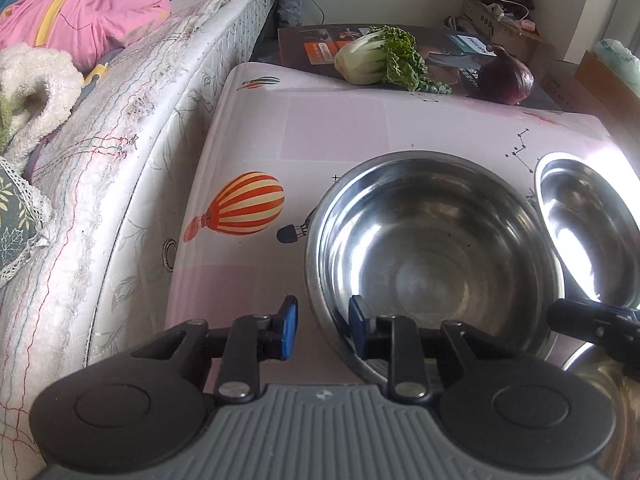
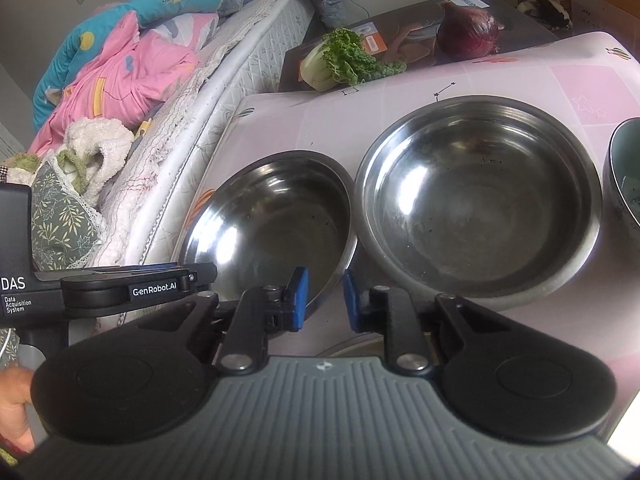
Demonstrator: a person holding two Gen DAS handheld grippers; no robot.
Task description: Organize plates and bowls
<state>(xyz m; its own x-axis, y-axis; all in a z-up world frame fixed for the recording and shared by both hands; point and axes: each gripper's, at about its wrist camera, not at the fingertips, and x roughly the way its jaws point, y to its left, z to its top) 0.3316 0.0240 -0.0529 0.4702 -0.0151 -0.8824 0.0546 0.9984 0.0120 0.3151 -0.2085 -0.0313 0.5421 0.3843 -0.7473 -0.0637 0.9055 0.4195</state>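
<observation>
Bowl: steel bowl [image 1: 432, 240] stands empty on the pink tabletop [image 1: 320, 128], hard against the bed [image 1: 160, 120], with a second bowl [image 2: 480, 200] just beside it, rims nearly touching.
Left claw: your left claw [image 1: 324, 326] straddles the bowl's near rim, one blue pad outside and one inside; whether the pads actually press, you cannot tell from this angle.
Right claw: your right claw [image 2: 326, 300] is closed onto the same bowl's rim further round, on the side toward the second bowl, one pad in and one out.
Handling: thin polished steel, so judge it light, stiff and unbreakable, but slick under rubber pads (and loud if it slips).
Where to hold: the rolled rim is the only purchase. With a claw at each of two points on the rim, you should be able to keep it level; a one-sided pinch would likely let it swing.
Risk: lifting may clip the neighbour's rim, since the two sit so close.
Writing: "GenRobot.AI" and "DAS Data Acquisition System" on the left claw's body; a white tag on the flat box [image 2: 400, 36] behind appears to read "PHILIPS". Other print is too small.
</observation>
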